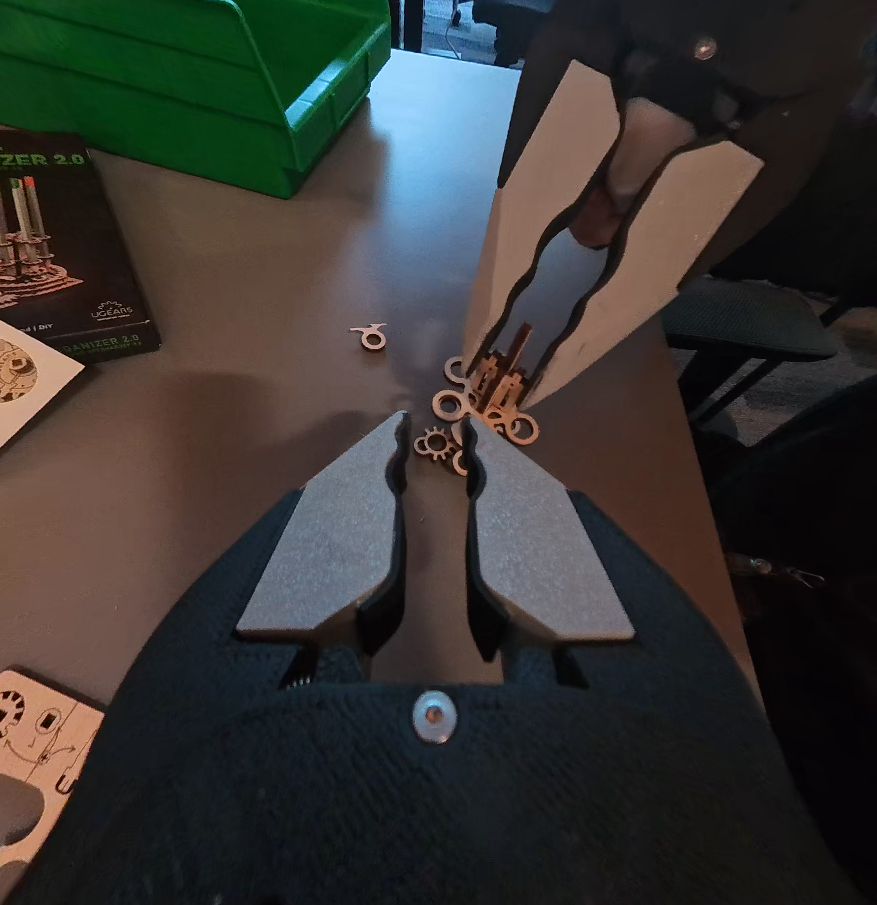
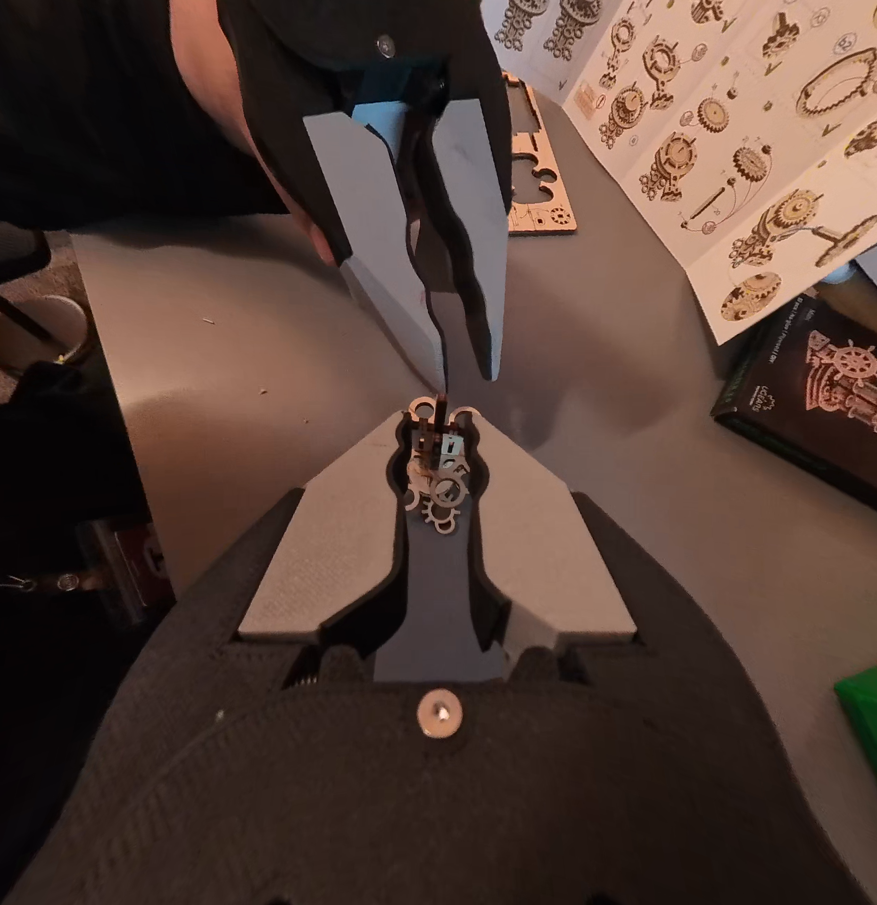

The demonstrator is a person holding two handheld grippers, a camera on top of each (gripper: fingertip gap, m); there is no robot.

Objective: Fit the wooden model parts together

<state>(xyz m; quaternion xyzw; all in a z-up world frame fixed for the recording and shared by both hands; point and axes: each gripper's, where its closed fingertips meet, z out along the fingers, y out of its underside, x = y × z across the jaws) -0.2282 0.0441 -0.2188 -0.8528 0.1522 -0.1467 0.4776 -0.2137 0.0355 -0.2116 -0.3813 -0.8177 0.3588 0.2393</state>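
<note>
Only the left wrist view shows the green bin [image 1: 191, 83], while on the grey table [image 1: 260, 274] the left gripper [image 1: 434, 431] gapes empty beside the wooden model [image 1: 498, 387], straddled by the slanting right gripper [image 1: 500, 379], grip unclear.

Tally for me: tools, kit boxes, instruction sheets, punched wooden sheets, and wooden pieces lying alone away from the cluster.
Tools: 2 (left tool; right tool, gripping the wooden assembly)
Kit box: 1
Instruction sheet: 1
Punched wooden sheet: 1
Lone wooden piece: 1
Total: 6
</note>
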